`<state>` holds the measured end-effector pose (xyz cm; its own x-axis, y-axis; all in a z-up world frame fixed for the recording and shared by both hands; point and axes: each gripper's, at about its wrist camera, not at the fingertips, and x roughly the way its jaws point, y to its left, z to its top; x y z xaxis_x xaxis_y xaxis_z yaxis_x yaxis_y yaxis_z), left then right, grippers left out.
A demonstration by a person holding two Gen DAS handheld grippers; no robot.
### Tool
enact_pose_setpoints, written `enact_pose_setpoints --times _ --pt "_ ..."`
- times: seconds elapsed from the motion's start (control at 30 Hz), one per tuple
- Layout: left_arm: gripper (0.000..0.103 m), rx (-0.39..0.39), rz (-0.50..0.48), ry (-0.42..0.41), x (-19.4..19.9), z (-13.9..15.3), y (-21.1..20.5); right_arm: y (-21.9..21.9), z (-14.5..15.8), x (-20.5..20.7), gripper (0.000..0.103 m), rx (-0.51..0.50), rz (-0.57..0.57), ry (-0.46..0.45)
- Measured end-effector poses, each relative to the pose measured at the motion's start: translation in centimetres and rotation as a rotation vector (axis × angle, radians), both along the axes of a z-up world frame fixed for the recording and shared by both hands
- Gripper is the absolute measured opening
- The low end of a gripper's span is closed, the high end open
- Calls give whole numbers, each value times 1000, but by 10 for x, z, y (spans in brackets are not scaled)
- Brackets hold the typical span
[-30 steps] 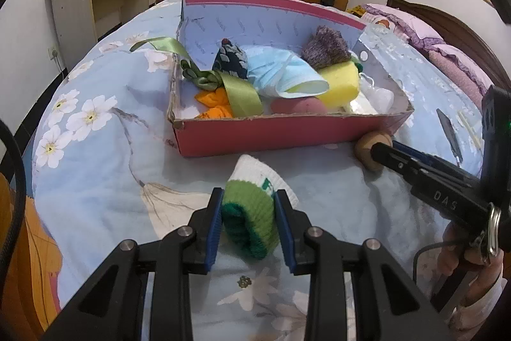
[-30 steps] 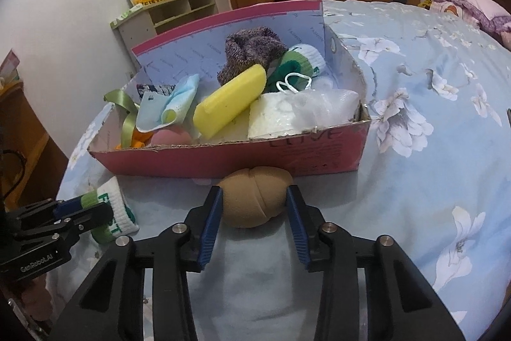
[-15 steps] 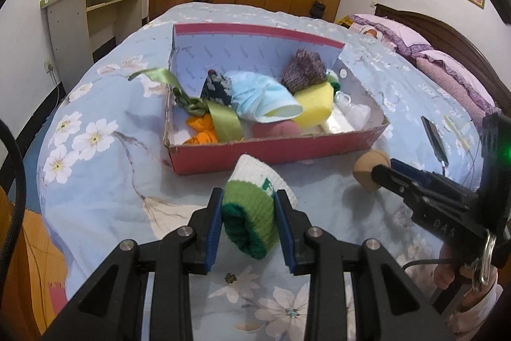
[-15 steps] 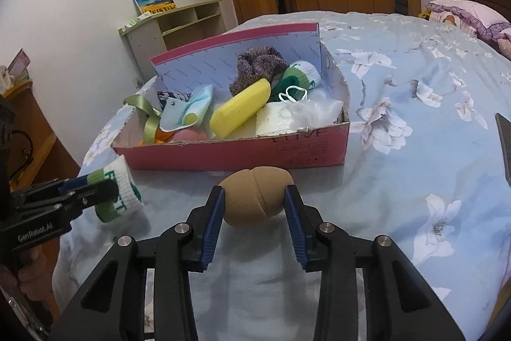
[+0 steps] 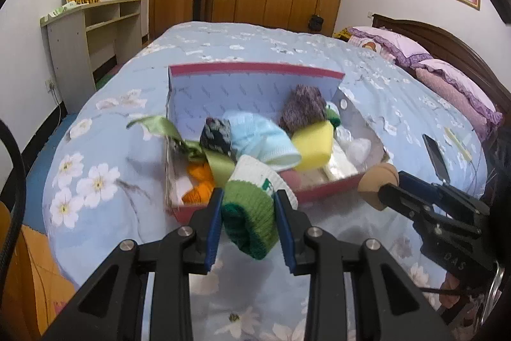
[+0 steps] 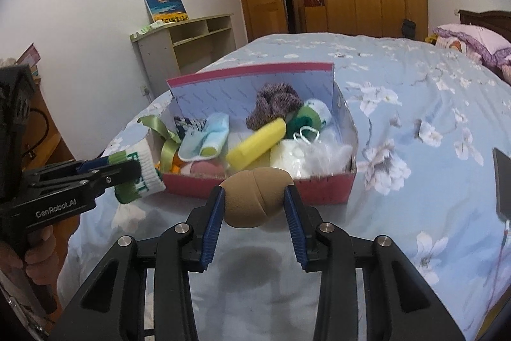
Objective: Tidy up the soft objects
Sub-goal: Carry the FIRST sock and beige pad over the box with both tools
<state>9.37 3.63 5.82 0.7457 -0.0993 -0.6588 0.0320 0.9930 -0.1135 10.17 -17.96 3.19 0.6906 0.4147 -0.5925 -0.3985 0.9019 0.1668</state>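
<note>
Lift under way in both hands, judging against the frames a second back.

Left wrist view: left gripper (image 5: 247, 214) clamped on the rolled green-and-white sock (image 5: 252, 206), pads pressing its sides, grip unchanged. A second ago the sock sat low over the bedspread with the pink box (image 5: 319, 189) wholly beyond it; now the sock's white cuff overlaps the box's near wall, so the gripper has risen and the box lies below and ahead of the fingertips. Off to the right of this gripper, the right gripper carries the tan sponge ball (image 5: 378, 181) at about the near right corner of the box, also higher than before. Bed (image 5: 95, 213) shows more room around it than earlier.

Right wrist view: right gripper (image 6: 254, 208) closed on the tan sponge ball (image 6: 257, 197), jaws set wide around it, hold unchanged. Ball now overlaps the near wall of the pink box (image 6: 322, 189), where earlier it hung below that wall. Left gripper (image 6: 105, 173) with the sock (image 6: 143, 174) sits to the left, near the box's left end.

Reading: both soft things are off the bed and raised to about rim level. Next likely step is forward over the near wall, then release among the yellow sponge (image 6: 255, 144) and the rest. Neither is in the box yet.
</note>
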Motion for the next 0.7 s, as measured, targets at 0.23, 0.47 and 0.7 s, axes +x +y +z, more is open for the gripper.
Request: enact_pose_setpoints --times 0.23,0.47,0.7 --pt "33 8 6 -12 22 3 -1 7 6 17 39 -14 -2 -25" --pt "33 -1 18 -11 42 -5 0 13 4 35 39 -13 -8 -33" --pt "33 12 47 3 61 -19 2 15 -7 56 39 -46 -46 -31"
